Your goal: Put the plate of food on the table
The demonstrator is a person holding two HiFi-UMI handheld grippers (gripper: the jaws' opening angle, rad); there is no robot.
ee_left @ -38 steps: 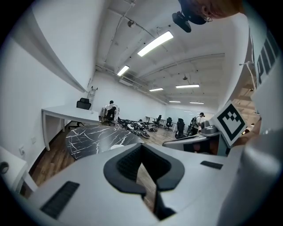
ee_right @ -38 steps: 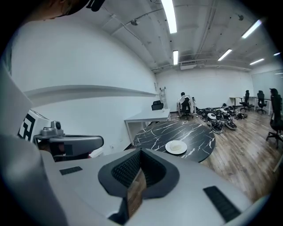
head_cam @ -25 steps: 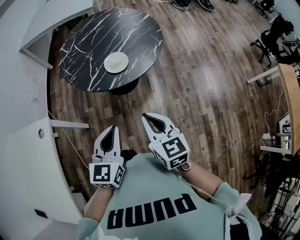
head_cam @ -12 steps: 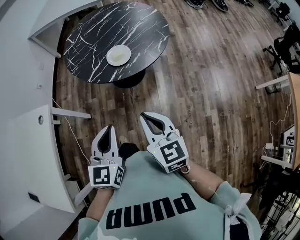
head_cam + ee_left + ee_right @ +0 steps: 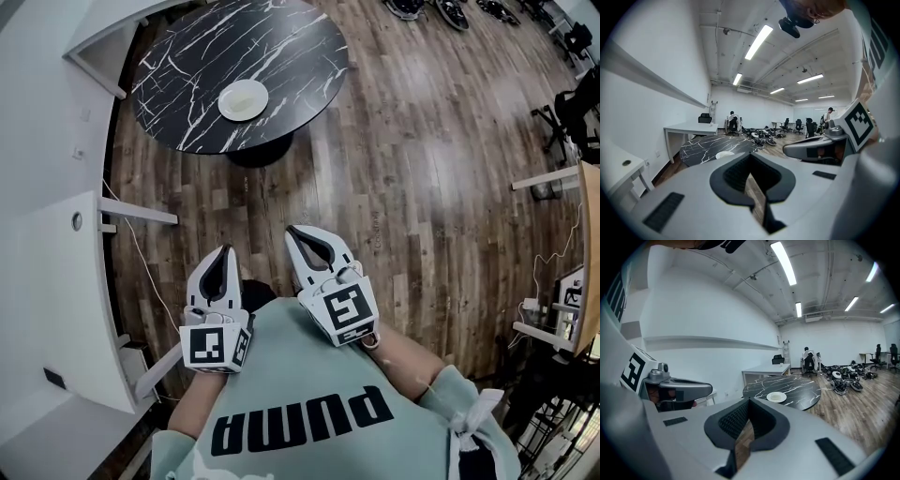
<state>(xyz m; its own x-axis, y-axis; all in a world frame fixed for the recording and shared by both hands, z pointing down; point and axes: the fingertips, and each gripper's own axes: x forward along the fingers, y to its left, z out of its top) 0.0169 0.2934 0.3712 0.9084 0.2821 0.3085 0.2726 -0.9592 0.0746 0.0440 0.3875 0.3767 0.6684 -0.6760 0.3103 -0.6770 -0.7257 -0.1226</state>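
A white plate [image 5: 243,98] with pale food rests on the round black marble table [image 5: 291,37], far ahead of both grippers. The plate [image 5: 724,154] also shows in the left gripper view, and the plate [image 5: 776,397] on the table [image 5: 801,392] in the right gripper view. My left gripper [image 5: 223,251] and right gripper [image 5: 293,232] are held side by side close to my chest over the wooden floor. Both are shut with nothing in them. The left gripper [image 5: 750,154] and right gripper [image 5: 749,400] point roughly towards the table.
A white curved counter [image 5: 56,272] runs along the left, with a cable [image 5: 141,281] trailing on the floor beside it. A desk edge [image 5: 589,225] and office chairs [image 5: 577,112] stand at the right. Wooden floor [image 5: 422,187] lies between me and the table.
In the head view the table and plate have shifted up and right, and both grippers sit a little lower in the frame. Both stay shut and empty.
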